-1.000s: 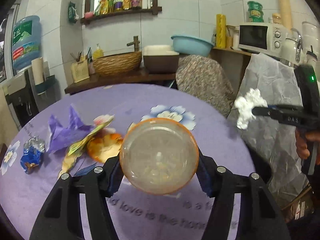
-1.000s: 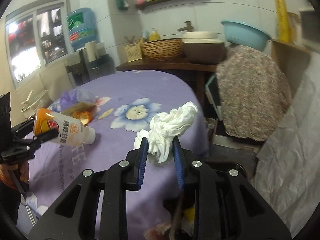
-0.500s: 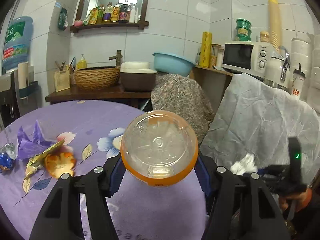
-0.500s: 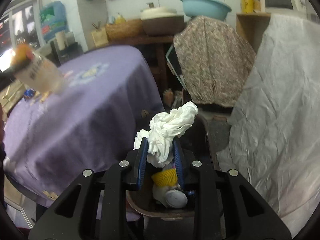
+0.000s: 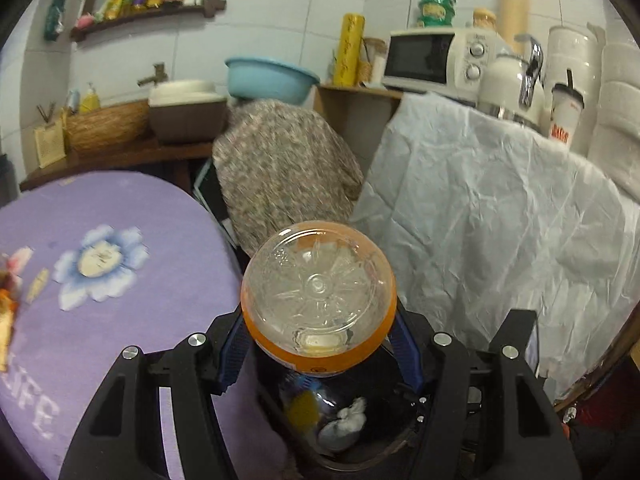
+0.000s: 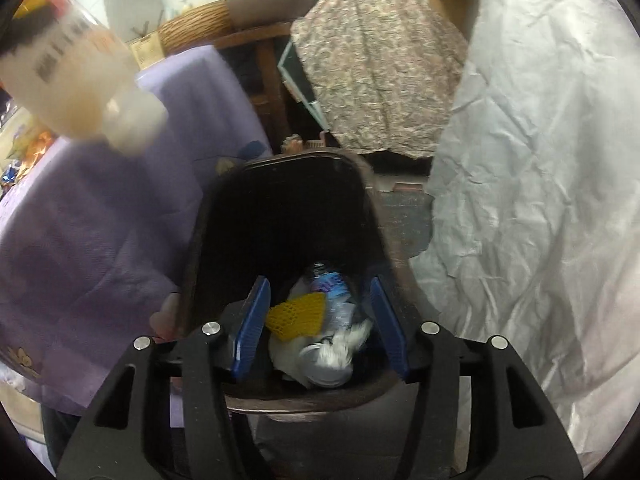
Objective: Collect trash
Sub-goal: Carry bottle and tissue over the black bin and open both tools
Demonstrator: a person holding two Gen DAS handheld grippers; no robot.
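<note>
Bottle over the bin

Bottle (image 5: 318, 294) with the orange band sits clamped in the left gripper (image 5: 319, 354), above the dark trash bin (image 6: 288, 204). Right gripper (image 6: 320, 326) hangs wide open and empty over it. Next move, I judge: open the left jaws to drop the bottle in.

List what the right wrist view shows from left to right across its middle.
Bottle → purple tablecloth → trash bin → white sheet.
</note>
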